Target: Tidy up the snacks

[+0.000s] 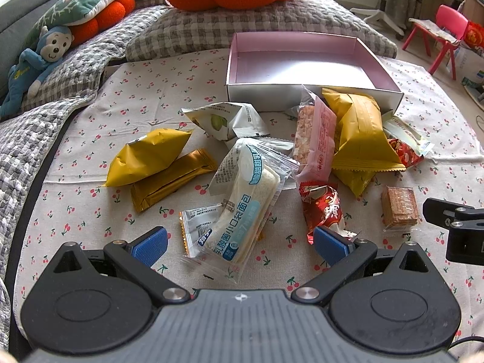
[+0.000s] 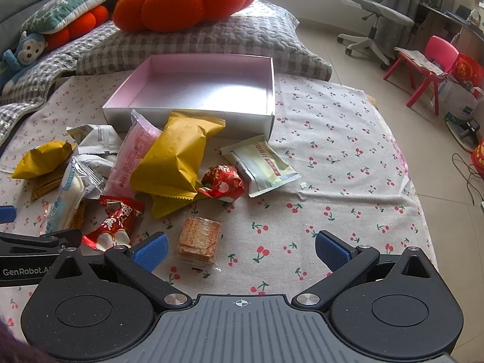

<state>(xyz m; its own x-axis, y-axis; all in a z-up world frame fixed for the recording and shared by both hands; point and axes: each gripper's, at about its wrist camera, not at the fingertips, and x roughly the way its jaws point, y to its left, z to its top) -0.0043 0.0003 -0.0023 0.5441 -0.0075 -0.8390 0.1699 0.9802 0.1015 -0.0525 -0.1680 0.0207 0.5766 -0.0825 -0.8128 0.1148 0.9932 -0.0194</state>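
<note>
A pile of snack packets lies on the cherry-print cloth in front of an empty pink box point(image 1: 305, 69) point(image 2: 193, 90). My left gripper point(image 1: 240, 246) is open just above the near end of a white bread packet point(image 1: 245, 202), which lies between its blue pads. A red candy packet point(image 1: 323, 208) sits by the right pad. My right gripper point(image 2: 240, 251) is open, with a clear-wrapped wafer block point(image 2: 199, 236) point(image 1: 399, 208) just inside its left pad. Yellow bags point(image 1: 360, 133) point(image 2: 175, 157), a pink bar point(image 1: 317, 139) and a pale sachet point(image 2: 263, 163) lie further back.
Grey checked pillows point(image 1: 242, 27), an orange pumpkin cushion point(image 2: 184, 0) and a blue monkey toy point(image 1: 39, 60) lie behind the box. The bed edge drops to the floor on the right, where an office chair point(image 2: 372, 9) and a pink stool point(image 2: 429, 63) stand.
</note>
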